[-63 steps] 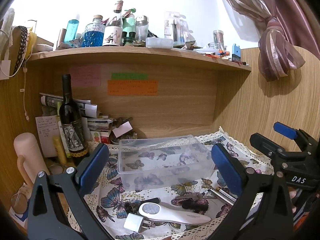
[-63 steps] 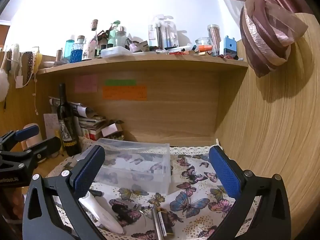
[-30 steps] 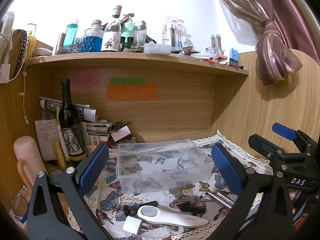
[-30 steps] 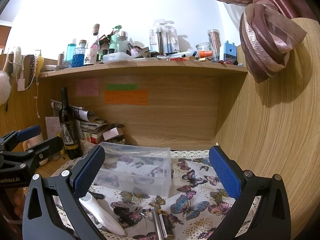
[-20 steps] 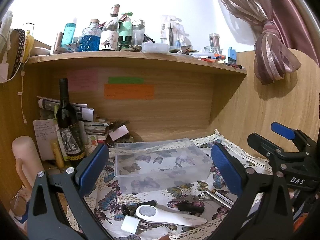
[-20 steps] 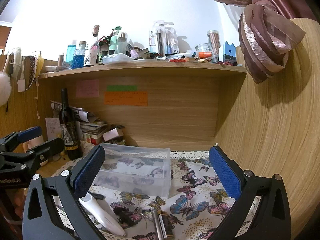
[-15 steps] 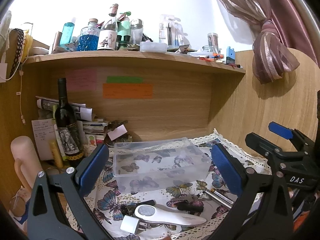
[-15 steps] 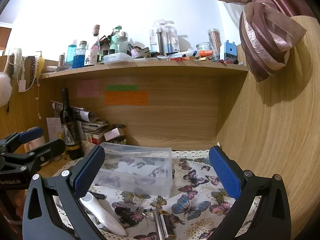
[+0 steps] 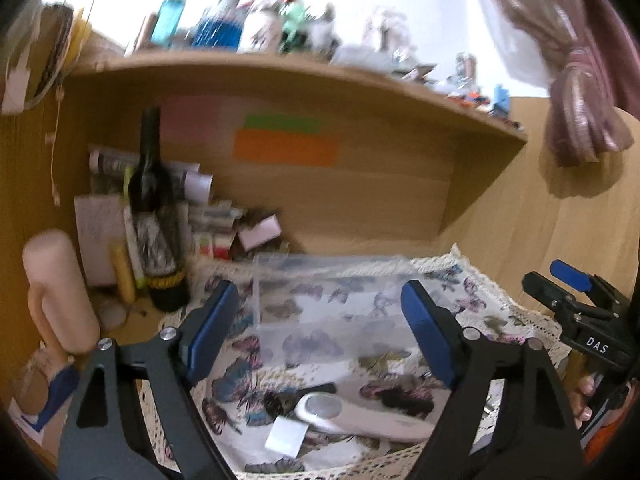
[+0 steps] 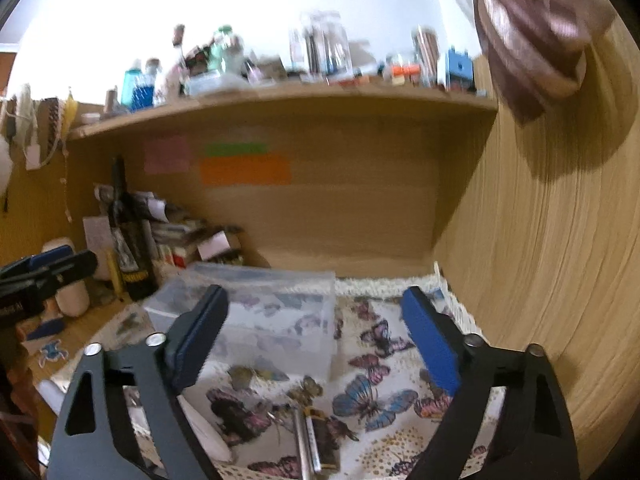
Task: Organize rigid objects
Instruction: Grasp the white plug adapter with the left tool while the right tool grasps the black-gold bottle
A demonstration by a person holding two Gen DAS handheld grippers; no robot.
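Your two grippers, left gripper (image 9: 316,340) and right gripper (image 10: 316,344), both hang above the butterfly cloth (image 9: 248,392) with jaws spread wide and nothing between them. Nearest you on the surface lies a small heap of loose items: one white handheld device (image 9: 352,414), one white square block (image 9: 285,440) touching its near end, and one dark blurred piece (image 9: 404,398) just beside it. Your right view alone shows one metal pen-like rod (image 10: 301,440) beside a dark lighter-shaped thing (image 10: 322,440) (both blurred). Beyond the heap sits one clear plastic box (image 9: 332,308), open-topped. Further left stands one dark wine bottle (image 9: 154,220); only your left view shows one pale pink cylinder (image 9: 56,292) near it. Farthest, one shelf (image 10: 280,100) carries many bottles, too blurred to count
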